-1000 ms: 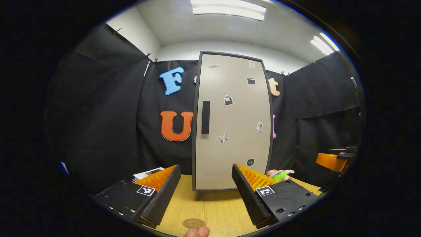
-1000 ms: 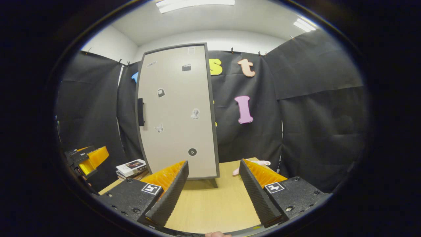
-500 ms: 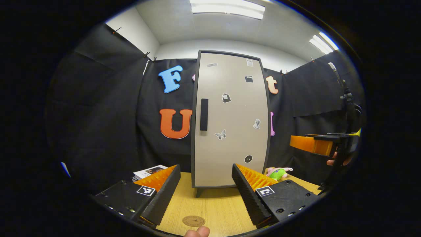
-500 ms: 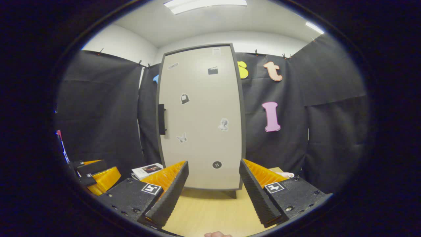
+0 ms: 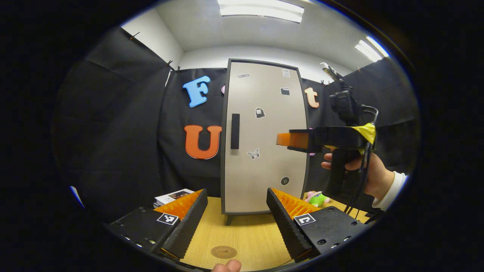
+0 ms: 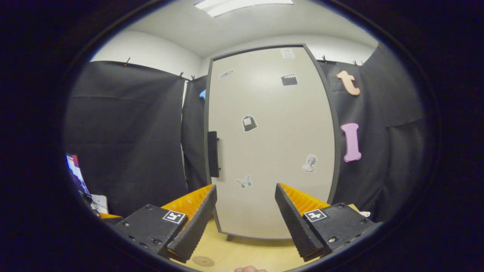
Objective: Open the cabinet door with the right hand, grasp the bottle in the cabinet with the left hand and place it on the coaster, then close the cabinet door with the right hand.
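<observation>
Both tools gape unladen: the right tool [image 5: 281, 139] hangs before the closed cabinet door [image 5: 264, 139], the left tool [image 5: 237, 223] above the coaster [image 5: 223, 251].

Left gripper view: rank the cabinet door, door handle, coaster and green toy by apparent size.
1. Cabinet door
2. Door handle
3. Coaster and green toy look alike; the coaster lies nearer the camera, so unranked.

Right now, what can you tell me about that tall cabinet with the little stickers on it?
The cabinet stands upright on the wooden table against the black cloth. Its door is shut: a smooth pale beige panel in a dark frame, with a black vertical handle near its left edge and several small stickers, among them a butterfly. Short dark feet lift it off the table. Nothing touches it; the right gripper hovers in front of it, near its right side.
</observation>
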The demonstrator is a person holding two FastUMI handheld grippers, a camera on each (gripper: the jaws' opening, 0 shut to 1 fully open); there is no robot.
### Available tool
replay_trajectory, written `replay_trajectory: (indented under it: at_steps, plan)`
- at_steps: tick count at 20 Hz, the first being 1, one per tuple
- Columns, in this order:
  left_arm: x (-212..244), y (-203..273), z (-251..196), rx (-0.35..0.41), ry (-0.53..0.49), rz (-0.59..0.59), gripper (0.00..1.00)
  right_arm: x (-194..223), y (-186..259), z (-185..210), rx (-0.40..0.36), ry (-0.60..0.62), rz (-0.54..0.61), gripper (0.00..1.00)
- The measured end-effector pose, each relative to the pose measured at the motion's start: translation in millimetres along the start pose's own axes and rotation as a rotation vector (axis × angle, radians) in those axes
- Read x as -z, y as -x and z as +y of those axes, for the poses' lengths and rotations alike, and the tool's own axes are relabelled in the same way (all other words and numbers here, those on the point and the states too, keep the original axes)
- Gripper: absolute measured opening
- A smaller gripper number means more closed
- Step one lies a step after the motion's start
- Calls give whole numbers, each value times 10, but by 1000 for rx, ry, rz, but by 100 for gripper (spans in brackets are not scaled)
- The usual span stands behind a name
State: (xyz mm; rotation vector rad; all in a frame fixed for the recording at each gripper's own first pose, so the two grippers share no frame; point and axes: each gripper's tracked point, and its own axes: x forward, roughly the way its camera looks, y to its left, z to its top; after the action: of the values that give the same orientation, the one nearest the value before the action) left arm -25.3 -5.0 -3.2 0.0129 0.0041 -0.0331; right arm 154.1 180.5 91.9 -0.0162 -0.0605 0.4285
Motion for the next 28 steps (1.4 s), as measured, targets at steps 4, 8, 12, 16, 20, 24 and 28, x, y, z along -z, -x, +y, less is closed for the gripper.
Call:
replay_trajectory:
  at_steps: [4,8,12,16,20,24,28]
  plan:
    - [-6,-2,54,-8,-9,-4,95,-30,-461,212,-27,33,8,95]
    - [1,-33,109,-8,-9,-3,95,68,-896,434,-46,65,42,99]
    - [18,-71,231,-21,-8,-3,95,130,-1235,548,-41,50,69,95]
    - [74,-102,351,-34,-4,10,95,93,-1483,657,-46,45,78,95]
    - [76,-114,412,-38,-3,13,95,1,-1621,689,-28,46,54,94]
    - [79,-123,434,-37,-10,11,95,62,-1720,691,-12,51,93,88]
    - [111,-151,422,-29,-1,20,95,74,-1785,689,-2,58,90,64]
